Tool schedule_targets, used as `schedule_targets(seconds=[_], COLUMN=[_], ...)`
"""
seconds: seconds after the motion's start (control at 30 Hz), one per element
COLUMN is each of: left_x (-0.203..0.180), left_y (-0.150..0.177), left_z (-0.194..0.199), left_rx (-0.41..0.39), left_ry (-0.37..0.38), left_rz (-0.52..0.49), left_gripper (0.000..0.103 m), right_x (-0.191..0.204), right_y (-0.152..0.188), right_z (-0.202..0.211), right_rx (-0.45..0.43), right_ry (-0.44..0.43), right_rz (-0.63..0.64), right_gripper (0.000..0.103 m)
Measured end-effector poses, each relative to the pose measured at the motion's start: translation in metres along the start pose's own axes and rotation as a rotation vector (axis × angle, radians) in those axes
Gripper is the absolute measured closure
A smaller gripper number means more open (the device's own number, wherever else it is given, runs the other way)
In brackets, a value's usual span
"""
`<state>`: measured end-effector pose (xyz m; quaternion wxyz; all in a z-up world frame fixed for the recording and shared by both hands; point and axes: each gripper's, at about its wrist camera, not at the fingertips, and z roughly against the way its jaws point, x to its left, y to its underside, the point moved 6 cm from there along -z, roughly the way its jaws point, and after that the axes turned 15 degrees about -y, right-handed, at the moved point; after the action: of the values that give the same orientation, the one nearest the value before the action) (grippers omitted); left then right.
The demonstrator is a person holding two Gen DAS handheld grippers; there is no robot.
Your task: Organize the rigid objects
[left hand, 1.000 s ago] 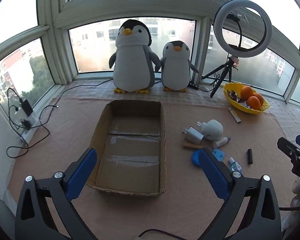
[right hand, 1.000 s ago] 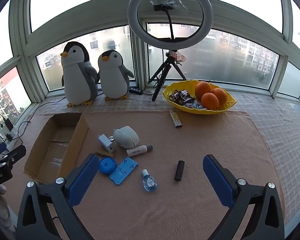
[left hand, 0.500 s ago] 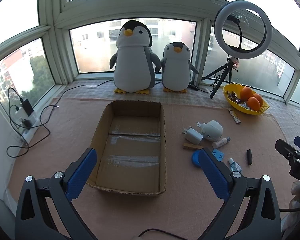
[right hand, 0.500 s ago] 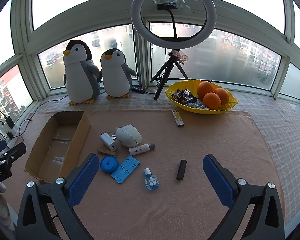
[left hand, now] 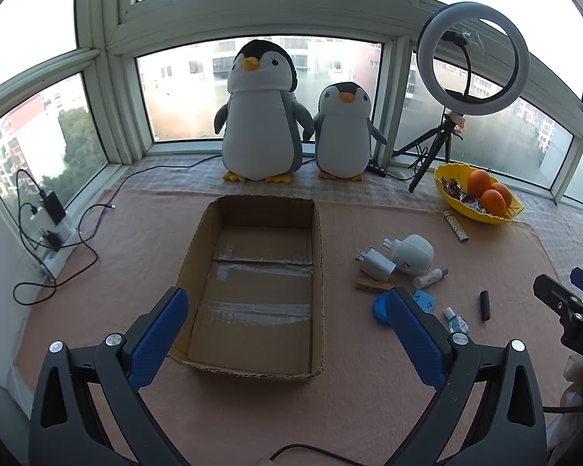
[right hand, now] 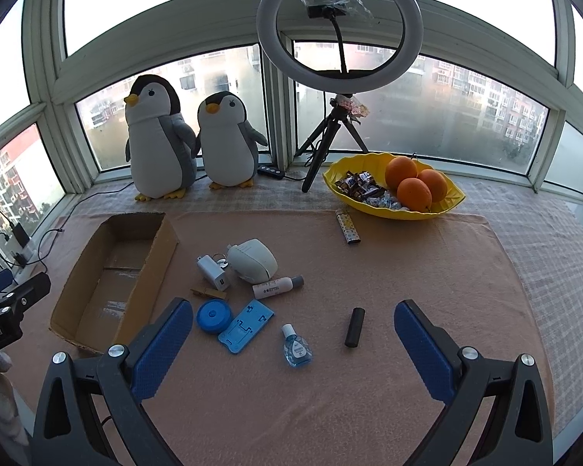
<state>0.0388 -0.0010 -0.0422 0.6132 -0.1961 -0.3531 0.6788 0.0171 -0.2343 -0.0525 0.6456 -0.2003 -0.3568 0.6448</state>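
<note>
Box, open cardboard, nothing inside, sits on a peach cloth left of a loose cluster of small items. Left claw spread wide, holding nothing, hovering over the box's near end. Right claw likewise wide apart and holding nothing, above the cluster's near edge.

Cluster, seen from the right wrist:
- white charger touching a larger white rounded device
- white tube with grey cap, just in front of the device
- wooden clothespin in front of the charger
- blue round disc, beside it a blue flat stand
- small blue bottle, white cap, lying flat
- black cylinder, apart to the right
- patterned lighter, well back, near the bowl

Yellow bowl at the cloth's far right edge holds oranges and wrapped sweets. Two plush penguins stand on the window ledge beyond the box. Ring light on a tripod stands between penguins and bowl. Chargers and cables lie at far left by the window.

From the left wrist, the right claw's black body shows at the right edge; from the right wrist, the left claw's body shows at the left edge.
</note>
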Motion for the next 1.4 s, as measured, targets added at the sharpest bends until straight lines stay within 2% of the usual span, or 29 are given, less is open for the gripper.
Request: schedule_targets(seconds=[1.0,1.4], left_x=[0.001,0.003], left_y=[-0.003,0.000], left_z=[0.001,-0.010], left_rx=[-0.002,0.019], left_ry=[0.001,-0.011], left_rz=[-0.001,0.003], left_gripper=[0.002,0.002], right_x=[0.006,0.004], right_y=[0.004,0.004], right_z=[-0.004,-0.012], right_rx=[0.011,0.030], right_ry=[-0.004,-0.006], right_rz=[0.000,-0.008], right_gripper=[0.001,0.001])
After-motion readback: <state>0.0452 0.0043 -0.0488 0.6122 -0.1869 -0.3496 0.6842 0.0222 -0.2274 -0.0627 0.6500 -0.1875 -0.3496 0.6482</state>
